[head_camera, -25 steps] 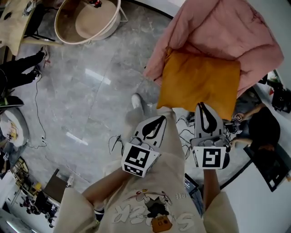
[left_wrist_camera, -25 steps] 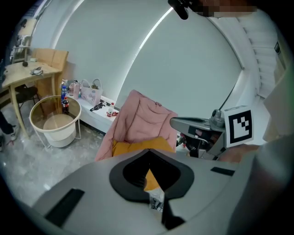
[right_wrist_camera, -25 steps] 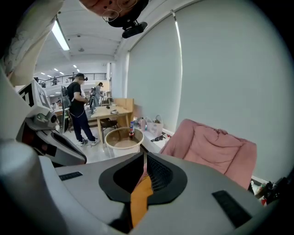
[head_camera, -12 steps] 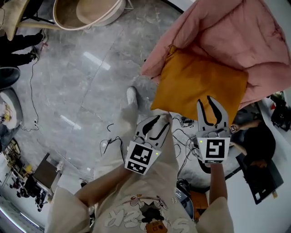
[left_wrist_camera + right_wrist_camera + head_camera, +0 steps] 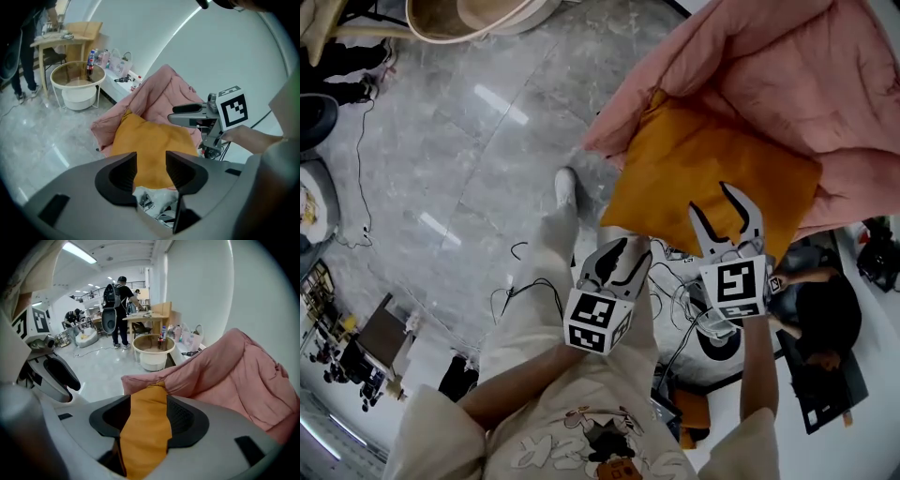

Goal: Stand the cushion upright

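An orange cushion [image 5: 712,178] lies flat on a pink quilt [image 5: 787,75]. My right gripper [image 5: 727,208] hangs over the cushion's near part. Its jaws are opening, and in the right gripper view [image 5: 145,413] orange fabric [image 5: 143,427] fills the gap between them without the pads pressing on it. My left gripper [image 5: 622,251] sits just off the cushion's near-left edge, its jaws opening too. In the left gripper view [image 5: 151,164] nothing is between its jaws, the cushion [image 5: 150,140] lies beyond them, and the right gripper [image 5: 174,115] shows at the right.
A grey marble floor [image 5: 469,159] spreads to the left, with a round wood-rimmed basket table [image 5: 469,14] at the far end. My own legs and a white shoe [image 5: 565,186] stand below the cushion, with cables [image 5: 525,281] nearby. People [image 5: 117,310] stand at a table far off.
Both grippers have gone from shut to open. The right one has moved forward over the cushion; the left has come closer to the cushion's near edge.
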`<state>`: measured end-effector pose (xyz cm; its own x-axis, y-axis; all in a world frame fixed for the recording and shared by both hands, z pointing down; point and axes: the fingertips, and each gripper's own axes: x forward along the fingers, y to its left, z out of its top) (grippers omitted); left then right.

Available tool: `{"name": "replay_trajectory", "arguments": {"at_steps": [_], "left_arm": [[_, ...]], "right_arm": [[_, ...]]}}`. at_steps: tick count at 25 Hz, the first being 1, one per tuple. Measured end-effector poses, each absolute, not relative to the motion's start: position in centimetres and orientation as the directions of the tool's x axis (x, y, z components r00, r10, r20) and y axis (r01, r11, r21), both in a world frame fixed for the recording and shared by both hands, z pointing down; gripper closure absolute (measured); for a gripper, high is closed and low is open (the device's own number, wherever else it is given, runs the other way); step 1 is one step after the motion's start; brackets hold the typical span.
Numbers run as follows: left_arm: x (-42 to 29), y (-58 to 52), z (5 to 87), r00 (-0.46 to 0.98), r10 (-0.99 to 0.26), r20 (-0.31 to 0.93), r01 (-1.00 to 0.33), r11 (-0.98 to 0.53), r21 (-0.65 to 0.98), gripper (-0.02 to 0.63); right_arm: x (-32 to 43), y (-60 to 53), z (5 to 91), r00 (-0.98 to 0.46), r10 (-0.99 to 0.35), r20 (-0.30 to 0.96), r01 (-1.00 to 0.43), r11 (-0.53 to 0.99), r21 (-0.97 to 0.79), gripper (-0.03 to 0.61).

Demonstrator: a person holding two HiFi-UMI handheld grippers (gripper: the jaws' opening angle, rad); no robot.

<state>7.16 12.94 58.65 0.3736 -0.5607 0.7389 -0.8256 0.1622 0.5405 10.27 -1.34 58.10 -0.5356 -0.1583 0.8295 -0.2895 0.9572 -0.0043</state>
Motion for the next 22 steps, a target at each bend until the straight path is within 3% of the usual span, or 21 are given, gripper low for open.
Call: {"name": "replay_trajectory", "arguments": {"at_steps": [5, 8, 16, 22], "left_arm": [[7.7, 14.3, 60.5, 0.353, -0.545, 0.76, -0.762, 0.305, 0.572, 0.433], [8.0, 14.6, 61.8, 0.349, -0.541, 0.765, -0.711, 0.379, 0.592, 0.399], [9.5, 14.5, 64.9, 0.325, -0.521, 0.789, -0.584, 0.546, 0.601, 0.39], [10.6, 15.8, 67.5, 0.312, -0.471, 0.825, -0.364, 0.743, 0.562, 0.36]], "right_arm": [[9.8, -0.9, 60.4, -0.52, -0.069, 0.852, -0.191, 0.981, -0.037, 0.321], [9.5, -1.5, 62.1, -0.497, -0.026, 0.867, -0.152, 0.987, -0.057, 0.289], [8.7, -2.5, 65.0, -0.468, 0.051, 0.882, -0.042, 0.996, -0.08, 0.284], [8.3, -1.9, 67.1, -0.44, 0.124, 0.889, 0.016, 0.991, -0.13, 0.281]]}}
